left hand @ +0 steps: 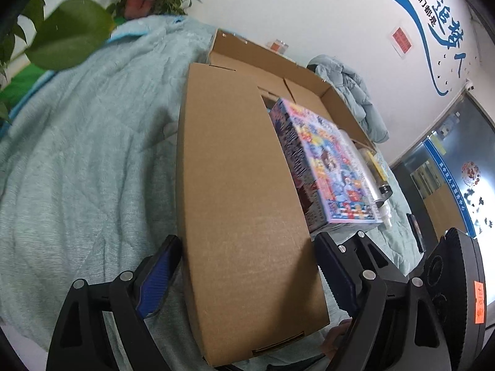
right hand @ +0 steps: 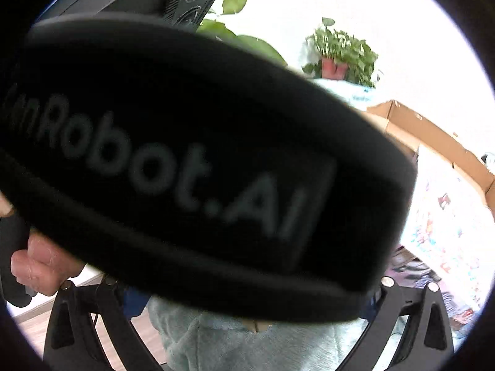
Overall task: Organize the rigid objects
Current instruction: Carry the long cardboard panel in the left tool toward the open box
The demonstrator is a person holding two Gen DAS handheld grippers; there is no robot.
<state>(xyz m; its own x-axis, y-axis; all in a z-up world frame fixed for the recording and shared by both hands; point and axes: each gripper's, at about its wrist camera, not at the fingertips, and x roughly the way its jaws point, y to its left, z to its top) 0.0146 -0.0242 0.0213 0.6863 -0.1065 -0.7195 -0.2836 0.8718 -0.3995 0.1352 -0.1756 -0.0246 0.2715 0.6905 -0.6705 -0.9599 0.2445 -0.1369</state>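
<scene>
Right wrist view: a blurred black housing [right hand: 198, 167] hides the right tongs' tips. The cardboard flap [left hand: 244, 216] conceals the box interior; the bottle [left hand: 382, 194] shows only partly.

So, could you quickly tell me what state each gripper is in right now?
Left gripper: open, fingers either side of the cardboard box flap, not gripping it.
Right gripper: cannot be told; the left device's black body blocks its fingertips.

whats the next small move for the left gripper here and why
Probably close the left gripper on the cardboard flap: its fingers straddle the flap, apparently without pinching it. The flap partly covers the box opening beside the colorful box, so gripping it should let it be folded aside.
</scene>
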